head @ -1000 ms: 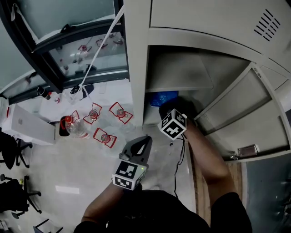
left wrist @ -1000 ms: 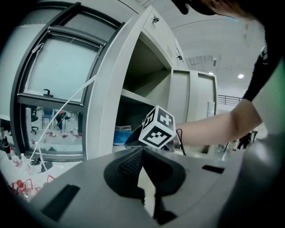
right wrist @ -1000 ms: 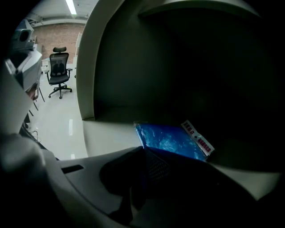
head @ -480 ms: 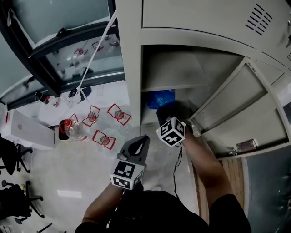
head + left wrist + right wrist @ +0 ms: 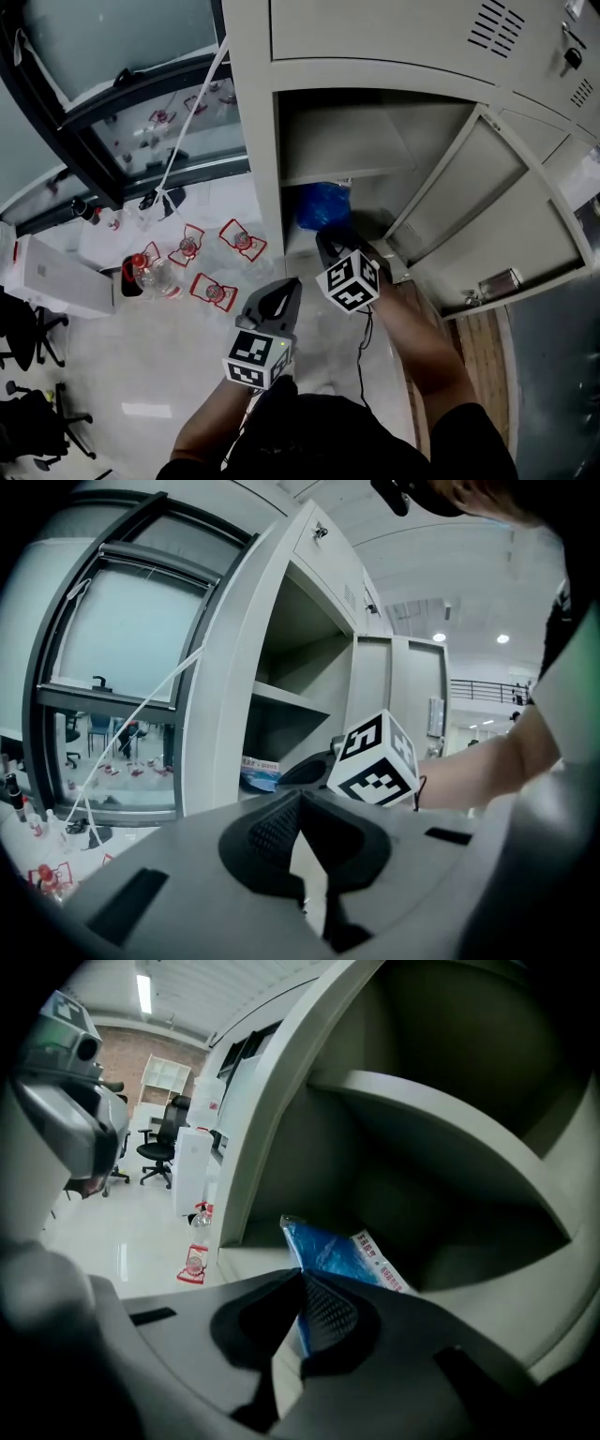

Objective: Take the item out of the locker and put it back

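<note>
While the right claw [image 5: 300, 1275] is clamped shut on the near edge of the blue crinkly plastic packet with a white printed label [image 5: 330, 1252], the packet sits inside the open grey metal locker [image 5: 251, 141]. It is in the compartment under the inner shelf [image 5: 349, 141], close to the front lip. Left claw [image 5: 300, 797]: closed, nothing in it, hanging outside in front of the locker, well apart from the packet. Step in hand, as I judge it: drawing the packet out. The grip is only on a thin edge of film and could slip, so hold the pinch firm. Pull straight toward the opening, below the shelf and clear of the swung-open door [image 5: 487, 216]. Leave the left claw out of the path.
</note>
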Demonstrator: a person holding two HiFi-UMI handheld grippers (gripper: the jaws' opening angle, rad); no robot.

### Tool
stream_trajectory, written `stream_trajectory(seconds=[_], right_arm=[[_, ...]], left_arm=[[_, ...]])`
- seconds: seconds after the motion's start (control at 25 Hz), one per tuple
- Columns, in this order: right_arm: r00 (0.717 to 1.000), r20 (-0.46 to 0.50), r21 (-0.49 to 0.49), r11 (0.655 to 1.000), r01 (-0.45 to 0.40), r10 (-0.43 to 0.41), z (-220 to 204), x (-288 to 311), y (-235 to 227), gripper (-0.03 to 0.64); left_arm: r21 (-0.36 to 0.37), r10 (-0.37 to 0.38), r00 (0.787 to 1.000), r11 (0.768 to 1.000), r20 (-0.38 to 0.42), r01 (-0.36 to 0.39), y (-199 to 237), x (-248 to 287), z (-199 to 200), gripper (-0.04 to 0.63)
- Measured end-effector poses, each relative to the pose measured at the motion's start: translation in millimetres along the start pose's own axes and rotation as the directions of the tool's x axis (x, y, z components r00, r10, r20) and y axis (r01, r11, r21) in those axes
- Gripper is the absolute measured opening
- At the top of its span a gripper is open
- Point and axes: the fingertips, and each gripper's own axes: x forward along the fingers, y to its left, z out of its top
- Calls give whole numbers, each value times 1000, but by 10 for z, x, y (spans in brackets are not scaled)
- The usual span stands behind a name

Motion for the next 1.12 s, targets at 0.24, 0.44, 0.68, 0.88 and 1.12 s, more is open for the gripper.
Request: stream_trajectory(seconds=[0.24, 0.44, 0.68, 0.88, 1.12], right_arm=[[996, 87, 87, 996, 11, -19, 182, -418, 25, 6], [986, 164, 188, 982, -9, -23, 269, -802, 18, 6], [969, 242, 254, 967, -24, -40, 350, -1255, -20, 6], [957, 284, 265, 964, -19, -59, 398, -1568, -27, 5], [941, 330, 263, 965, -14, -76, 448, -1944, -10, 5]], left_arm=[[10, 3, 1000, 1000, 23, -3, -83, -53, 83, 5], [27, -3, 999, 1000, 35, 2, -239, -69, 145, 5], [53, 0, 999, 999, 53, -3, -439, -122, 236, 4], [76, 4, 997, 997, 71, -9, -623, -209, 320, 5], [94, 4, 995, 995, 98, -13, -857, -322, 404, 4]])
